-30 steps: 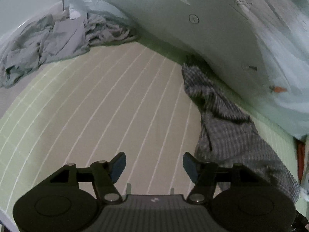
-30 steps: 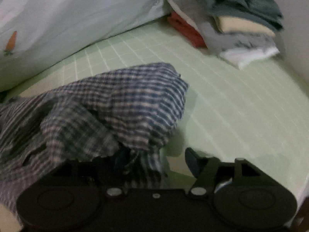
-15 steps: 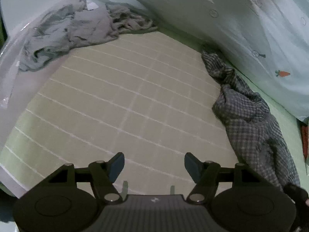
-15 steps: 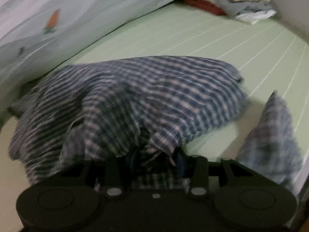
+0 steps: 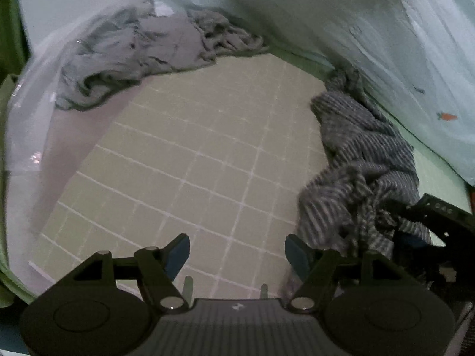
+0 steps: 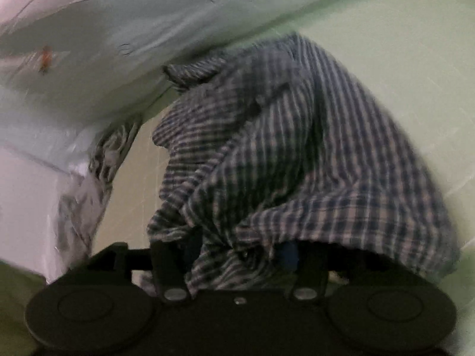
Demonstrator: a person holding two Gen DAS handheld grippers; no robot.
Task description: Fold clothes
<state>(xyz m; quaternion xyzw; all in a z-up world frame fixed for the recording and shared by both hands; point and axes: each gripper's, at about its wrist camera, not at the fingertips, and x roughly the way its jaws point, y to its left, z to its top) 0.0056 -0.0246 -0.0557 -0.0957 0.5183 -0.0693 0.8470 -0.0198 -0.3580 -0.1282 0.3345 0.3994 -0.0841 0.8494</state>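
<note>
The checked shirt (image 6: 297, 154) lies bunched on the green gridded mat (image 5: 207, 163), close against the pale carrot-print bedding (image 5: 356, 29) that rises along the far side. Its near edge drapes over the right gripper (image 6: 240, 255), with cloth heaped between the two fingers; their jaws have just been opening again after a brief squeeze. The folds hide the pads, so whether they press the fabric or merely sit under it cannot be told. The hold low on the hem looks meant to drag the shirt out onto the bare middle of the mat, where it could be spread flat.

The left gripper (image 5: 236, 252) hangs over that bare stretch, jaws wide apart and empty, the shirt just beside its right-hand finger. It seems poised to take a second corner. In its view the right gripper shows as a dark shape at the shirt's near end.

A crumpled grey garment (image 5: 133, 56) waits at the mat's far left corner, well apart from the shirt.
</note>
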